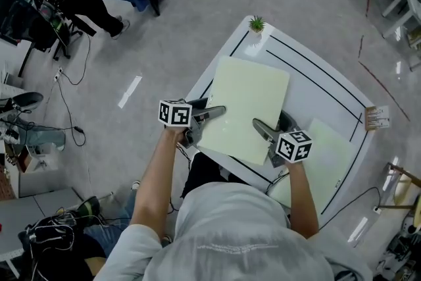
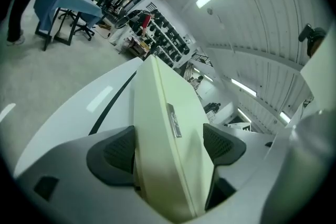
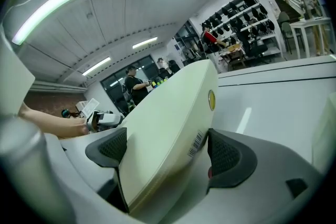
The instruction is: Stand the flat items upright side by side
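pale flat item (image 1: 247, 108) over black-lined white table (image 1: 316, 85), grey floor (image 1: 197, 16) around

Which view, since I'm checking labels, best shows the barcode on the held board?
The right gripper view: the barcode sits beside a finger on the board. The left gripper view shows an unreadable label; the head view none.

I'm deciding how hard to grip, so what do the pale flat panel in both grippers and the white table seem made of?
The panel looks like matte card or thin board, perhaps a folder: layered edges and a barcode sticker show in the gripper views; plastic is possible. The white table looks like glossy laminate or plastic: bright reflections streak it.
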{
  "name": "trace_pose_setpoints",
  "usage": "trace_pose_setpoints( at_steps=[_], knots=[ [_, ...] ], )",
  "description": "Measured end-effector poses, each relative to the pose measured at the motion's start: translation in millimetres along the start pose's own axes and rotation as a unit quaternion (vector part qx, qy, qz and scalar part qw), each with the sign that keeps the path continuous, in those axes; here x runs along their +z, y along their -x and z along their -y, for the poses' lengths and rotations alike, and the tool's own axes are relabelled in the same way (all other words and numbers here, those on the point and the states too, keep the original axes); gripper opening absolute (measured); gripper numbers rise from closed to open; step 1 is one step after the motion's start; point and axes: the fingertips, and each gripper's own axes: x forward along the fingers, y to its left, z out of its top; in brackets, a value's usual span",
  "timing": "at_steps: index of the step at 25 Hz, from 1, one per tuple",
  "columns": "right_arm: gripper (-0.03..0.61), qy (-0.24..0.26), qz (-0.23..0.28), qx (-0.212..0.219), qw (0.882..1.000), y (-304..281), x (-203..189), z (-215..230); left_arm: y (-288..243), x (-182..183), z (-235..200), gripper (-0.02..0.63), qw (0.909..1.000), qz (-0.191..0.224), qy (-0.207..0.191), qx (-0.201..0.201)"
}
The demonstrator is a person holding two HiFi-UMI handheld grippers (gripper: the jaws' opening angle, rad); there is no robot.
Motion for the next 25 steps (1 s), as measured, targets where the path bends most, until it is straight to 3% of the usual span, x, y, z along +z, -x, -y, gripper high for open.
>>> trace_pose_setpoints(
  at_steps=[4,7,12,20,25],
  knots=[
    [0.466,0.027,0.011,0.016,0.999,2,3,-7,-4,-1,2,0.402,0.9998,-0.004,0.016,-0.013],
    [0.468,0.021,0.009,0.016,1.000,3,2,-5,-7,-4,4,0.402,0.9997,-0.016,0.012,-0.016],
    [0.476,-0.021,-0.003,0.027,0.999,3,-3,2,-5,-7,4,0.400,0.9996,-0.024,-0.016,-0.005],
    [0.476,-0.049,-0.018,0.039,0.998,3,-4,4,1,-10,11,0.399,0.9982,-0.005,-0.055,-0.024],
    [0.476,-0.055,-0.005,0.058,0.997,7,-2,1,14,3,22,0.368,0.9961,0.038,-0.008,-0.080]
  ],
)
